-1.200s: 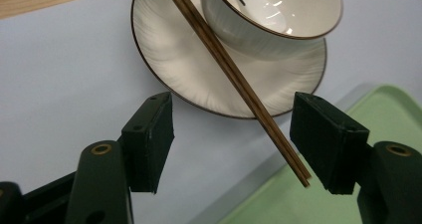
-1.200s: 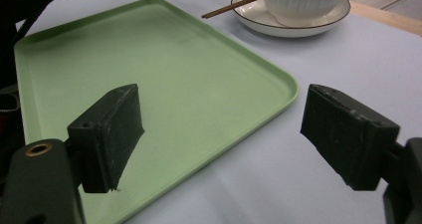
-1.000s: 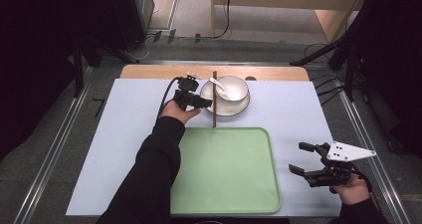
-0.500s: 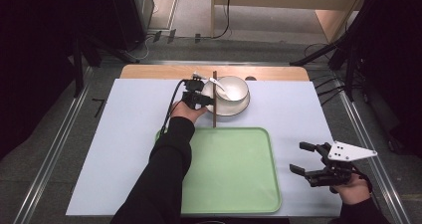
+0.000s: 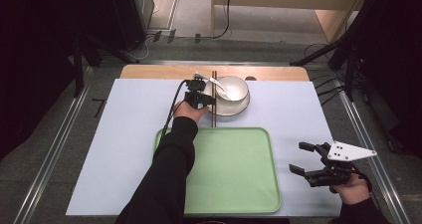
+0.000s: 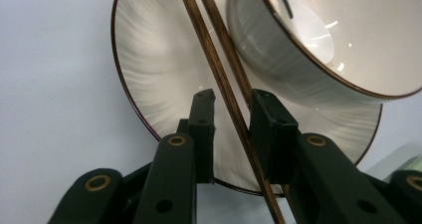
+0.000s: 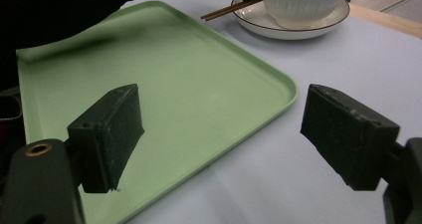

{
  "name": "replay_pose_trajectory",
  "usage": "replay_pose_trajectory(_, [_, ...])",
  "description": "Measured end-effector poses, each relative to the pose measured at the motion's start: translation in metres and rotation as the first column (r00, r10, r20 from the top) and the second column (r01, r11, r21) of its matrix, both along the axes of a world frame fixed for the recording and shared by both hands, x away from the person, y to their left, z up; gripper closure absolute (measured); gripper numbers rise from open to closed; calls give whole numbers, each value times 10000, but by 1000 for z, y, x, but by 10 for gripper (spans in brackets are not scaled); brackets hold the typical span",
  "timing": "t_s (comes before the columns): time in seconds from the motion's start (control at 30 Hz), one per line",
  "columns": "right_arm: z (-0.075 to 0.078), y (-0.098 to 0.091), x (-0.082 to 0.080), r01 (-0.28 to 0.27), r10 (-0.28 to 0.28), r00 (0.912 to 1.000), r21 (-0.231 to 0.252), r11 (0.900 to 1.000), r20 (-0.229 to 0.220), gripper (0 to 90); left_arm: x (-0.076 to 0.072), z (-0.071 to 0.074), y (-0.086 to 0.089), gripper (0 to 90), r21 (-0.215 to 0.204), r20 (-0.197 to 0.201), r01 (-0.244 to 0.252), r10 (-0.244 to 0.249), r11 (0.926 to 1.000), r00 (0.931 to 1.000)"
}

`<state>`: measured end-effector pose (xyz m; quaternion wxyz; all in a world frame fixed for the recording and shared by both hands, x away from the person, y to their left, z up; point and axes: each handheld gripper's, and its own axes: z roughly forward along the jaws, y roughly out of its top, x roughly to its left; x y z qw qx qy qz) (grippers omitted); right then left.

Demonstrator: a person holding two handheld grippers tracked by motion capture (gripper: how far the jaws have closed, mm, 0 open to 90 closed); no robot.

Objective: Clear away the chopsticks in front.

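Chopsticks (image 6: 219, 79): thin, stiff, light, prone to rolling. My left gripper (image 6: 231, 117) has just been closing around both mid-shaft, pads not yet pressing; right gripper (image 7: 219, 139) spread.

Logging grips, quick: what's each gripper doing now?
Left gripper: just been closing, chopsticks between jaws, not yet pinched.
Right gripper: open, empty.

Left arm (image 5: 169, 169) in a black sleeve stretched forward from the near edge of the table toward its far edge, hand wrapped around the left gripper (image 5: 211, 100). Jaws just been closing, now narrow, with a small gap on one side. Right hand (image 5: 351, 189) low at the near right corner, holding the right gripper (image 5: 301, 158) level, jaws spread wide apart, pointing left.
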<state>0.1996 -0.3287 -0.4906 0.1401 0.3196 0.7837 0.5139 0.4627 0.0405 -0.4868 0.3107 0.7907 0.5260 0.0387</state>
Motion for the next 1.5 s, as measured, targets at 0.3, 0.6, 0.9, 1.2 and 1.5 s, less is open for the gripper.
replay_pose_trajectory(0.3, [0,0,0,-20,20,10000,10,10000,4,174,7,-7,2,834,-351,-463,-999,982,9944,9941])
replay_pose_trajectory(0.6, [0,0,0,-41,41,10000,-4,10000,10,174,8,-8,1,866,-359,-485,-1386,1368,9897,9894])
replay_pose_trajectory(0.9, [0,0,0,-38,38,10000,-13,10000,5,174,9,6,18,871,-784,-785,-1428,1367,9866,9875])
replay_pose_trajectory(1.2, [0,0,0,-26,27,10000,-30,10000,6,174,-3,31,60,871,-851,-554,-1281,1237,9881,9908])
replay_pose_trajectory(1.5, [0,1,0,-29,29,10000,-89,10000,13,174,-33,37,98,871,-912,-547,-895,847,9918,9949])
